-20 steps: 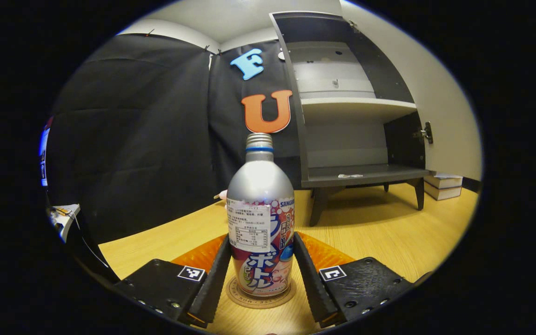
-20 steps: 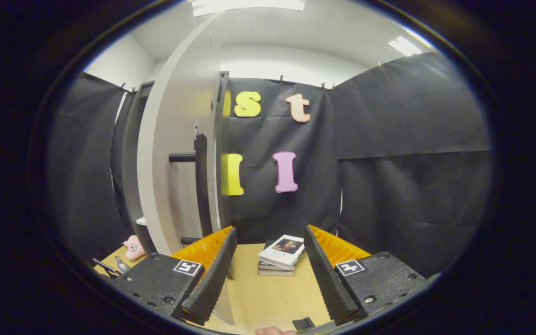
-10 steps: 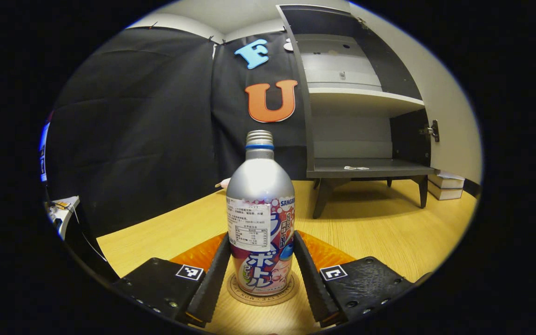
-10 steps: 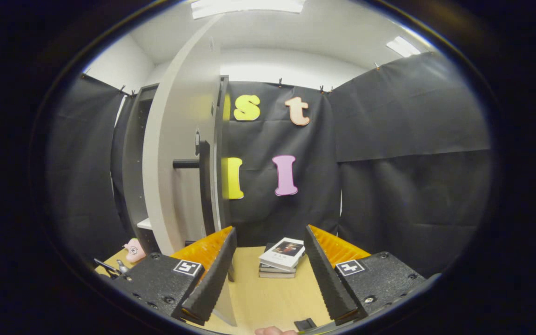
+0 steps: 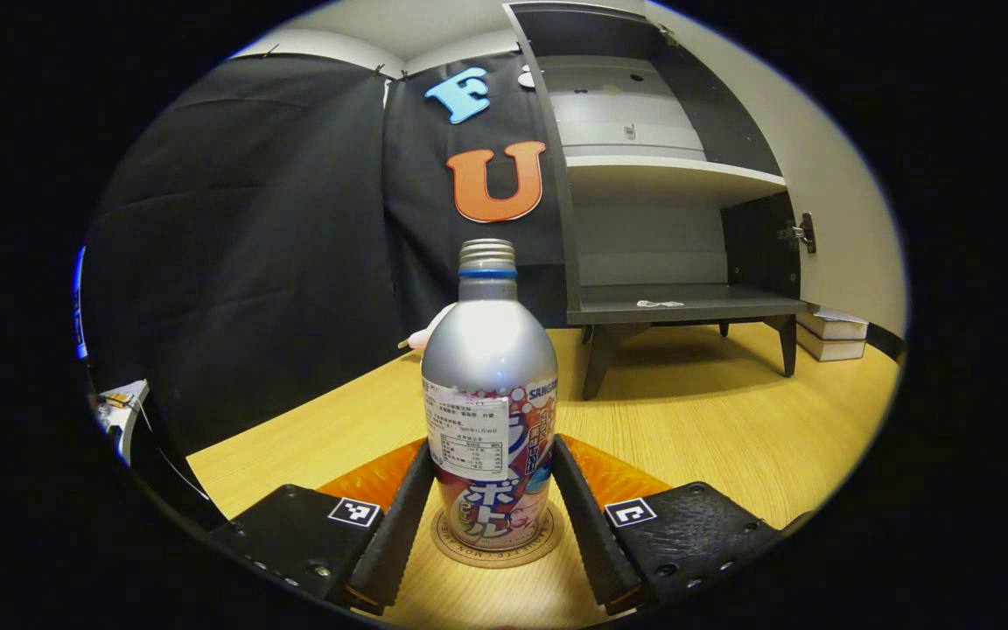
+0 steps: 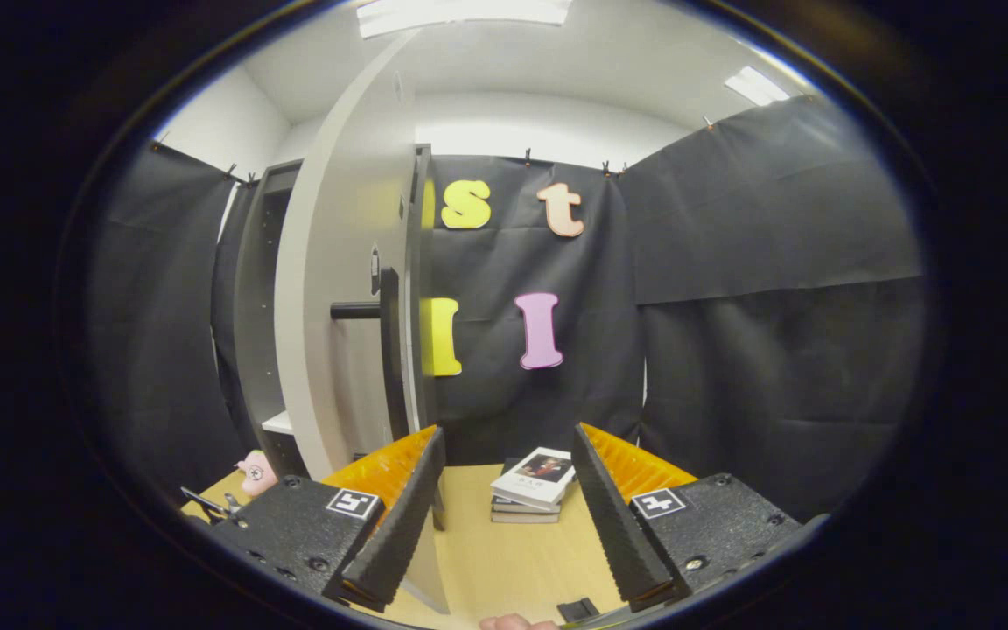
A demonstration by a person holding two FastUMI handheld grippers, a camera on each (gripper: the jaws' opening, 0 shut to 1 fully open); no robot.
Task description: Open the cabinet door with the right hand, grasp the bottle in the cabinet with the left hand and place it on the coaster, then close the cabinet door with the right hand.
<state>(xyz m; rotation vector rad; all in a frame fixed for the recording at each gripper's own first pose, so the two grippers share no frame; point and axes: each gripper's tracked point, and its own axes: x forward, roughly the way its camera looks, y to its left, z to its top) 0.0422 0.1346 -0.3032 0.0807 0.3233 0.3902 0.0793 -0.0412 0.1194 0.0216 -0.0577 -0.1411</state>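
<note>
A silver bottle with a colourful label stands upright on a round brown coaster on the wooden table. My left gripper is shut on the bottle, one finger pressing on each side of its lower body. Behind it, the dark cabinet stands open with bare shelves. In the right gripper view, the pale cabinet door swings out edge-on, its dark bar handle just left of my fingers. My right gripper is open and holds nothing, just right of the door's edge.
A stack of books lies on the table ahead of the right gripper, also seen beside the cabinet's leg. A small pink toy sits left of the cabinet. A small white scrap lies on the cabinet floor.
The left gripper view has shifted slightly while the bottle stays gripped over the coaster. In the right gripper view the door and handle have drifted a little to the right.
</note>
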